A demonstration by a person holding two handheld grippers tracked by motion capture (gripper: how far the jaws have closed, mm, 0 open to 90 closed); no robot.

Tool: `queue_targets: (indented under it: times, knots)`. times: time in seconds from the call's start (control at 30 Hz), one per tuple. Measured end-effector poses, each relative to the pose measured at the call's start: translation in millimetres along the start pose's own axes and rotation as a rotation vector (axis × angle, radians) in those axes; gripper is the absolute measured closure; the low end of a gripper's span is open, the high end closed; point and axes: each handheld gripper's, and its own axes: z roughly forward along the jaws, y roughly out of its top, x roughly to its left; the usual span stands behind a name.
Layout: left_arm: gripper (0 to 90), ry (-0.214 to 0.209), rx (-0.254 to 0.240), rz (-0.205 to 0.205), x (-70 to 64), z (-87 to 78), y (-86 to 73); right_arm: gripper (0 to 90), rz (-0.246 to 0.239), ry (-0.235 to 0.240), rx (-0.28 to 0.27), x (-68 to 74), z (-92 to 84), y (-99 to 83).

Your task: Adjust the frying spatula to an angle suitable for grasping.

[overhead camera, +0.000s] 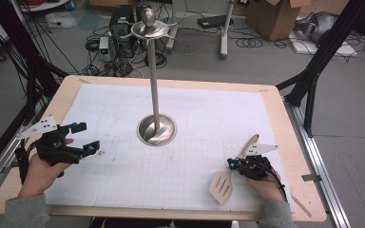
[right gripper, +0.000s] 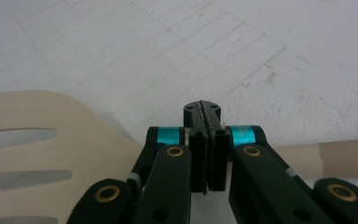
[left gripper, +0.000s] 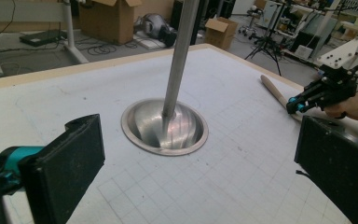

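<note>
A pale wooden slotted spatula [overhead camera: 222, 185] lies at the table's front right, its handle pointing away toward the far right. My right gripper [overhead camera: 231, 164] sits low over the spatula's neck, jaws pressed flat together with nothing between them. In the right gripper view the shut right gripper [right gripper: 202, 111] hides the neck, with the spatula's blade [right gripper: 51, 135] to its left and the handle to its right. My left gripper [overhead camera: 86, 137] hovers open at the front left, holding nothing. In the left gripper view its wide-apart pads [left gripper: 70, 163] frame the metal stand [left gripper: 164, 126] and the right gripper [left gripper: 294, 105] beyond.
A tall metal stand [overhead camera: 155, 85] with a round dish base [overhead camera: 157, 129] and hooked top rises from the middle of the white gridded mat [overhead camera: 123, 109]. Black frame posts flank the table. Cables and cardboard boxes crowd the floor behind.
</note>
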Motion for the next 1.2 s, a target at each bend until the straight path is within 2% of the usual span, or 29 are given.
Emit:
queue_targets:
  times: [0.43,0.6,0.63,0.7,0.77,0.8,0.83,0.87,0.9,0.97,1.03,1.2]
  knots:
    - [2.0,0.003,-0.012,0.003,-0.3,-2.8,1.8,90.0,-0.003,0.006,-0.004,6.5,-11.8,-11.2]
    - [2.0,0.003,0.001,0.003,-0.2,0.1,0.6,90.0,-0.013,0.01,0.023,5.2,-8.8,-6.5]
    - [2.0,0.002,0.002,0.006,-0.6,0.6,0.7,90.0,-0.01,0.001,0.023,4.5,-9.1,-5.6]
    - [2.0,0.0,0.001,0.005,-1.5,1.6,1.0,90.0,0.002,-0.017,-0.018,-1.0,-13.8,-4.9]
    - [2.0,-0.001,0.004,0.009,-1.3,2.4,0.9,90.0,0.049,-0.071,-0.092,-13.0,-26.9,-7.1]
    - [2.0,0.0,0.006,0.011,-1.0,2.7,0.8,90.0,0.049,-0.071,-0.092,-13.0,-26.9,-7.1]
    - [2.0,0.001,0.006,0.01,-0.9,2.9,0.6,90.0,0.068,-0.107,-0.115,-20.5,-34.7,-11.9]
    - [2.0,0.003,0.005,0.007,-0.9,3.1,0.4,90.0,0.068,-0.107,-0.115,-20.5,-34.7,-11.9]
    - [2.0,0.003,0.007,0.009,-0.7,3.0,0.2,90.0,0.081,-0.142,-0.106,-27.1,-40.1,-18.9]
    - [2.0,0.003,0.008,0.009,-0.9,3.0,0.0,90.0,0.088,-0.159,-0.103,-30.4,-41.6,-22.5]
    - [2.0,0.002,0.009,0.009,-1.5,3.5,-0.1,90.0,0.13,-0.202,-0.106,-40.9,-47.0,-32.8]
    - [2.0,0.001,0.015,0.014,-1.5,5.9,-0.8,90.0,0.174,-0.235,-0.111,-49.4,-50.4,-37.8]
